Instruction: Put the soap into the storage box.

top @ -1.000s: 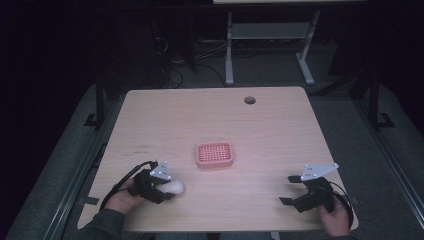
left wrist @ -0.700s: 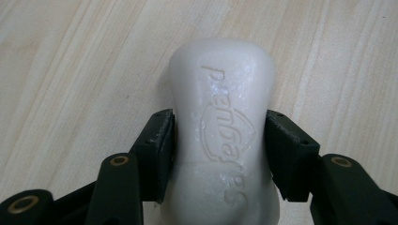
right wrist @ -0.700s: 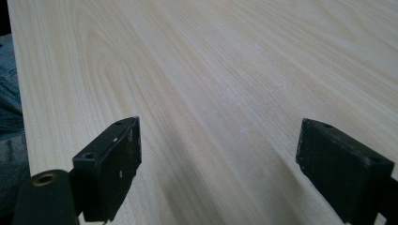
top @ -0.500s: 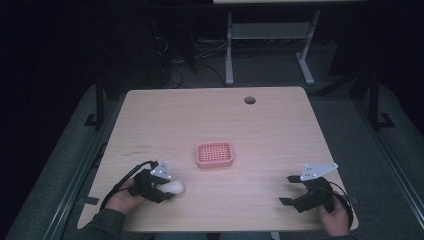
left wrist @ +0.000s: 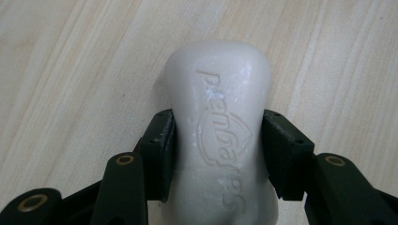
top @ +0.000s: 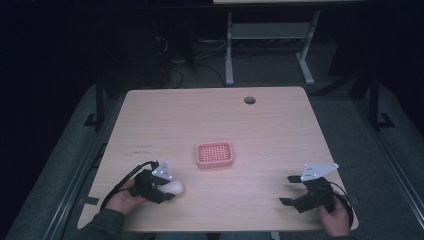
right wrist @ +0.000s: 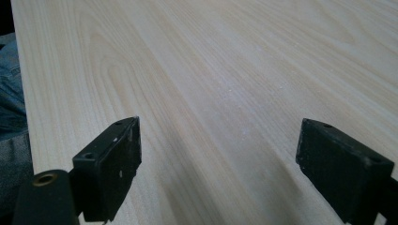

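A white bar of soap [left wrist: 220, 93] with embossed lettering lies on the wooden table [top: 210, 120] near its front left. My left gripper [left wrist: 218, 140] is shut on it, both black pads [left wrist: 162, 145] pressing its sides; the jaws have just been closing onto it. In the high view the soap [top: 176, 187] sticks out to the right of the left gripper [top: 167, 190]. A pink slotted soap dish [top: 200, 155] sits empty at the table's middle, behind and to the right of the soap. My right gripper [top: 287, 190] rests at the front right, open [right wrist: 218, 154], with bare wood between its jaws.
A round cable hole [top: 249, 100] lies near the table's far edge. A white metal stand [top: 270, 35] is on the floor beyond the table. The person's hands and sleeves come in at the front edge. Cables trail from both grippers.
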The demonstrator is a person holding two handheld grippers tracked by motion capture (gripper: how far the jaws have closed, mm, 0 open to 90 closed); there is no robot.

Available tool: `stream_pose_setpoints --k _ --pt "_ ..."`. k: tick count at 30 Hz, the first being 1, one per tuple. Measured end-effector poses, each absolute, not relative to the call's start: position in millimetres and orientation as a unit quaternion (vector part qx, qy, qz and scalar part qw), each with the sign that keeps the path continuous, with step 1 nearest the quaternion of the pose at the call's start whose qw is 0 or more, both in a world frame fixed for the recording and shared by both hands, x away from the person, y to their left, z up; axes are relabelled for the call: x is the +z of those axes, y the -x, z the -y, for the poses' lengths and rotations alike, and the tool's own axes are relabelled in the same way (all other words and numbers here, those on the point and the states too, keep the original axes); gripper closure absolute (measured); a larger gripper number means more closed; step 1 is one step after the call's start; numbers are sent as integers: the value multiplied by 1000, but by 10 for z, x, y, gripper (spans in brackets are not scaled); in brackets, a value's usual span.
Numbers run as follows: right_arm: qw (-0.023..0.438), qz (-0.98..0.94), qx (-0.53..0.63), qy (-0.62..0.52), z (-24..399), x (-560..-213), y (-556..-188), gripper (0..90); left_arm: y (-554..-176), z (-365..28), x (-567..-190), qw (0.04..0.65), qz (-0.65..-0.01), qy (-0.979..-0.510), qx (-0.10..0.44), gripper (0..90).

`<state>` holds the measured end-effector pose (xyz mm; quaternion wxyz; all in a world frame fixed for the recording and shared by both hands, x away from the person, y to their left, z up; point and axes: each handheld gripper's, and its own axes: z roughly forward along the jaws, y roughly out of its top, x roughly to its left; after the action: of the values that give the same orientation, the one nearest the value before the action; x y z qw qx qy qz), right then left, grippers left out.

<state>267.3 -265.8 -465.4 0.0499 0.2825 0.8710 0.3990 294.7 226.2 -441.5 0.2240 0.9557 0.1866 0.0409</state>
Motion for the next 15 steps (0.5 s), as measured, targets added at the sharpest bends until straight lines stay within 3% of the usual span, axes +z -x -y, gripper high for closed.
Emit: stream_pose_setpoints --k 15 --pt "52 -867 406 -285 2664 -4638 -2627 142 -3058 -2302 -4262 240 -198 -950 39 492"
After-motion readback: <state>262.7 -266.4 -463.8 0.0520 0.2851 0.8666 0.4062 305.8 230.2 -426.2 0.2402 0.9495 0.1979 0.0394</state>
